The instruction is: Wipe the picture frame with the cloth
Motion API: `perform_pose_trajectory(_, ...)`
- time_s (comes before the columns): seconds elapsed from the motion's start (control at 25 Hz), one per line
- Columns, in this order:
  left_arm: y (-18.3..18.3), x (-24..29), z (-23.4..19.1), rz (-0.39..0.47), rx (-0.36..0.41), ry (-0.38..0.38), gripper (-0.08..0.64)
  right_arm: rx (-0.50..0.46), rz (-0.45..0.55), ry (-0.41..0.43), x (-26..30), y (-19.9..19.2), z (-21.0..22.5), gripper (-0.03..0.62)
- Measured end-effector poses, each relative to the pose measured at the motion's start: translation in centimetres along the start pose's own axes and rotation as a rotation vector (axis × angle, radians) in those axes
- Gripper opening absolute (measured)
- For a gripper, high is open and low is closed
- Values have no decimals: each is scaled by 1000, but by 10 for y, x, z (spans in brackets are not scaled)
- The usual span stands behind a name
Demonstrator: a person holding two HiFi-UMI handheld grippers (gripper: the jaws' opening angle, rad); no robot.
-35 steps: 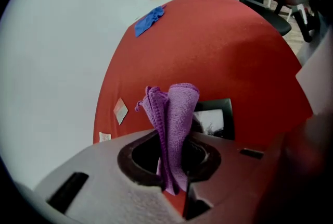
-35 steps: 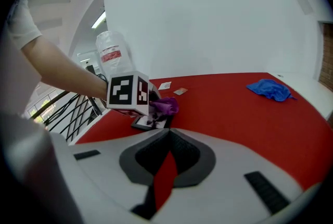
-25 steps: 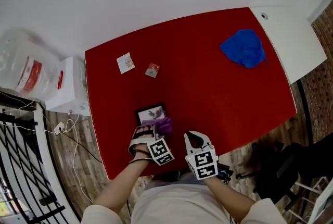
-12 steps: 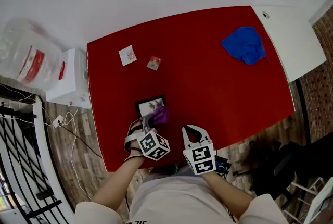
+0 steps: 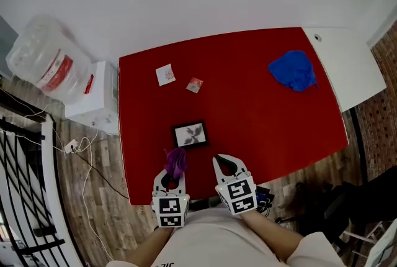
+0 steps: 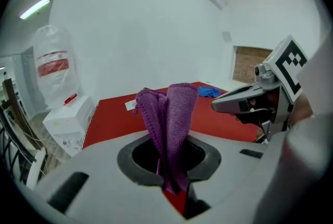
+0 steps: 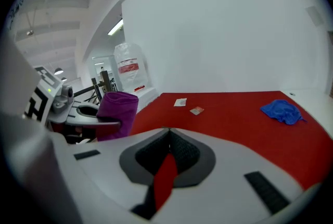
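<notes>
The black picture frame lies flat on the red table, near the front left. The purple cloth is pinched in my left gripper, which is shut on it just in front of the frame, at the table's near edge and apart from the frame. In the left gripper view the purple cloth stands up out of the left gripper. My right gripper hangs beside it over the near edge, shut and holding nothing. The right gripper view shows the right gripper closed and the cloth at its left.
A blue cloth lies crumpled at the table's far right. Two small cards lie at the far left. A white box and a plastic bag stand left of the table, a white tabletop to its right.
My left gripper has drawn back with the purple cloth, off the frame toward the near table edge. The frame now shows uncovered. The right gripper has barely moved.
</notes>
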State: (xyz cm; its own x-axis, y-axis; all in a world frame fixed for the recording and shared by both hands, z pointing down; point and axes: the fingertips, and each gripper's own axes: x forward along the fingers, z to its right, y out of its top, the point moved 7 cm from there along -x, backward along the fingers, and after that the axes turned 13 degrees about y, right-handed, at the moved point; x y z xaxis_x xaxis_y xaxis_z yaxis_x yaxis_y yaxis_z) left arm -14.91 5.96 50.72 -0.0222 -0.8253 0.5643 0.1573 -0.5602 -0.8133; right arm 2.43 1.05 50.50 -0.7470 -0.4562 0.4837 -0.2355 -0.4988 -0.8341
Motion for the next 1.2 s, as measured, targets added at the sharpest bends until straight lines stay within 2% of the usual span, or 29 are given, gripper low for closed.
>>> perform_pose_trajectory(0.2, -9, -16, -12, 39, -104, 45, 61, 0, -10, 22, 0, 2, -18, 3)
perform_pose_trajectory(0.68, -11, -30, -20, 47, -119, 37, 61, -2, -21, 25, -2, -3, -37, 3)
perform_pose_trajectory(0.84, -10, -31, -19, 59, -96, 40, 61, -16, -25, 28, -1, -3, -39, 3)
perform_pose_trajectory(1.2, -13, -33, -18, 36, -115, 32, 61, -24, -31, 27, -2, -3, -38, 3)
